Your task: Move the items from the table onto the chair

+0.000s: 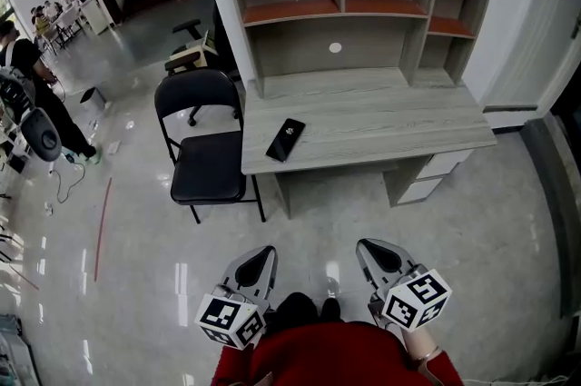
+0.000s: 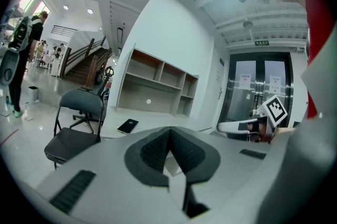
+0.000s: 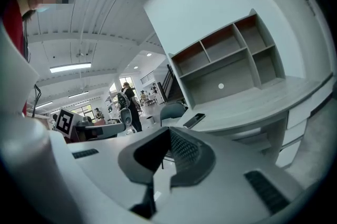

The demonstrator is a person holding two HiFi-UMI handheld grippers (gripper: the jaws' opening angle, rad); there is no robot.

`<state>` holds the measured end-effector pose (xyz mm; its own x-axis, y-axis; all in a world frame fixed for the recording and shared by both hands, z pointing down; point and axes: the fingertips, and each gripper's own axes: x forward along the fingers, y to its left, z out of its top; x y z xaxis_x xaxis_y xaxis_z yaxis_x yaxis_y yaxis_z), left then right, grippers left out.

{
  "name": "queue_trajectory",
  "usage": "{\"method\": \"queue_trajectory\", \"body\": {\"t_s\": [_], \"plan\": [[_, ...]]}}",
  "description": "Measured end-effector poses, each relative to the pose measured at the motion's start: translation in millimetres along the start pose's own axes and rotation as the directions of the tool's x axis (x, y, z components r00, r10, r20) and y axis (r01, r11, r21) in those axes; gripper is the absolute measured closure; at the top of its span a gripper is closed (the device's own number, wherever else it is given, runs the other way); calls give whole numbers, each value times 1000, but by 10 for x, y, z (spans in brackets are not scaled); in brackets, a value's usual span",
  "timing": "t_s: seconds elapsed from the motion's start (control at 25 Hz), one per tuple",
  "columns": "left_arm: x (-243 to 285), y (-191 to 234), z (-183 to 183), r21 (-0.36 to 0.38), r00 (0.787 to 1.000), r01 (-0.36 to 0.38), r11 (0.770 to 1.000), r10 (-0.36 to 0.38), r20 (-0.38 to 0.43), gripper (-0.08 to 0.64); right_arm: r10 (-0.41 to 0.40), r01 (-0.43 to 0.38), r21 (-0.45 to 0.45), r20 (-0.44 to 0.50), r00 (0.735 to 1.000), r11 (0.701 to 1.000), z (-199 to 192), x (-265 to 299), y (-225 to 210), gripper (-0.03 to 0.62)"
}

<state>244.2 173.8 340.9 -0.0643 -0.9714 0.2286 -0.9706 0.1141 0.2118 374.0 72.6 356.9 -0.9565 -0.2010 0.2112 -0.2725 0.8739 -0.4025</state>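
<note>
Over on the left, the black folding chair [image 1: 209, 153] stands just beside the left end of the table [image 1: 399, 116], its seat facing the camera. The black phone [image 1: 285, 140] lies flat on the tabletop near that same left edge (dark screen, angled a bit). Down front and well apart from the table, the left gripper [image 1: 264, 253] and then the right gripper [image 1: 366, 245] both have their jaws pressed together, pinching nothing, just ahead of the person's red top [image 1: 336, 355].

Open floor [image 1: 336, 216] lay before the desk [image 1: 390, 116] — its hutch [image 1: 363, 48] walled the back edge; the chair [image 1: 207, 164] stood just beside its left end.
</note>
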Motion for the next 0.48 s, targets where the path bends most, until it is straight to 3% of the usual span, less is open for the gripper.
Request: {"method": "queue_trajectory", "body": {"t_s": [0.16, 0.36, 0.48], "plan": [[125, 264, 52, 15, 1000, -18, 1000, 18, -18, 552, -4, 5, 44, -22, 1000, 999, -4, 270, -76, 580], [642, 867, 147, 14, 999, -1, 1000, 2, -50, 552, -34, 38, 65, -53, 998, 997, 49, 944, -259, 580], [1044, 1309, 193, 33, 995, 48, 998, -45, -88, 552, -73, 77, 76, -59, 996, 994, 93, 1455, -394, 580]]}}
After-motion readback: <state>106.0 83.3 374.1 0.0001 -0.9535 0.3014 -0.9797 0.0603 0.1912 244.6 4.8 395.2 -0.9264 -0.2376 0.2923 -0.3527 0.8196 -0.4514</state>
